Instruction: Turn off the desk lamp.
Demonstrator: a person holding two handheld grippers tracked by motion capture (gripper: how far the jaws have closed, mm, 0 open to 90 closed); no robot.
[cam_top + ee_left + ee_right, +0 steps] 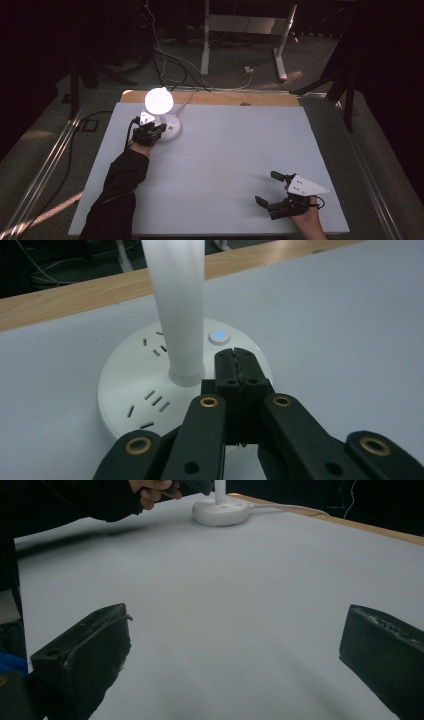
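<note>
The left hand-held gripper, jaws pressed together, is held over the lit desk lamp's base, near its button. The right hand-held gripper is held wide apart above the tabletop.

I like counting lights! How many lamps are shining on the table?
1. The lit lamp stands at the table's far left, beside the left gripper; its base shows a small blue button.

Lamp head glare-washed; stem cut off at top edge.
</note>
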